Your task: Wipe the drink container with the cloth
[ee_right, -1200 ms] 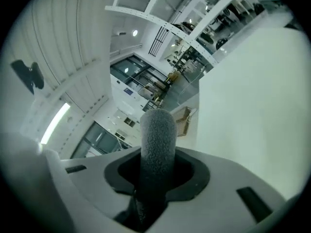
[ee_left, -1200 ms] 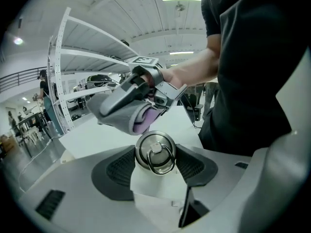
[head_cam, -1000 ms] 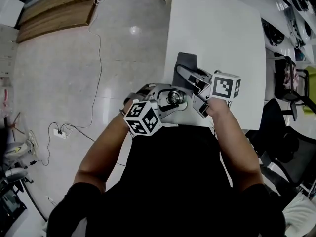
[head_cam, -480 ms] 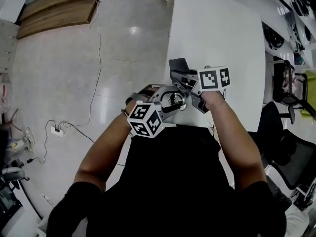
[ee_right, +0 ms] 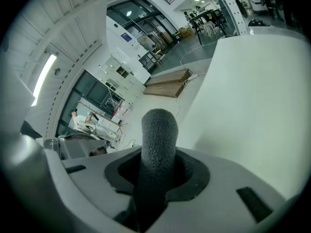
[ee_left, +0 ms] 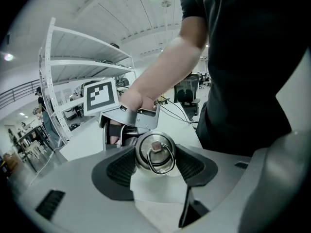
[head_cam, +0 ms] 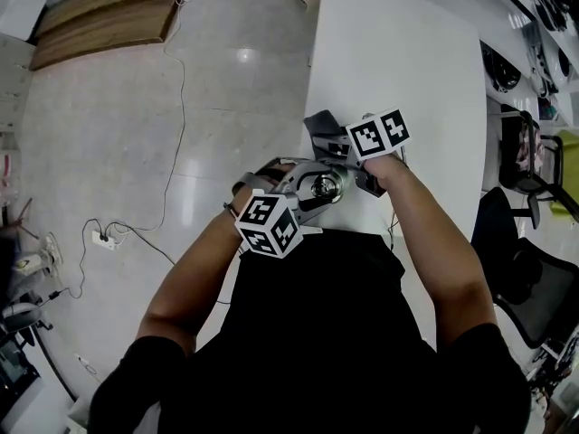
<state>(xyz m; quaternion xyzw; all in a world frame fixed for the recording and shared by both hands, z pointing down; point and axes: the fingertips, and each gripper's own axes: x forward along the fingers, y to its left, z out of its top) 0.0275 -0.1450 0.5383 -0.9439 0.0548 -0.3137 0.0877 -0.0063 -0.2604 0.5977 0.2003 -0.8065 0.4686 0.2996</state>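
A steel drink container (head_cam: 321, 186) with a ring on its lid (ee_left: 155, 152) is held near the table's front edge, my left gripper (ee_left: 154, 165) shut on it, a ribbed pad on each side. My right gripper (ee_right: 158, 171) is shut on a dark grey cloth (ee_right: 158, 144), which sticks up folded between its jaws. In the head view the cloth (head_cam: 323, 125) lies just beyond the container, with the right gripper (head_cam: 348, 156) close beside the left gripper (head_cam: 312, 188). Whether the cloth touches the container I cannot tell.
The white table (head_cam: 398, 70) stretches away beyond the grippers. To its left is grey floor with a cable and a power strip (head_cam: 109, 240). Dark chairs (head_cam: 520, 233) stand on the right. Wooden boards (head_cam: 99, 16) lie at the far left.
My right gripper with the cloth has moved left and slightly away, closing in on the container. The left gripper has kept its hold and barely shifted.
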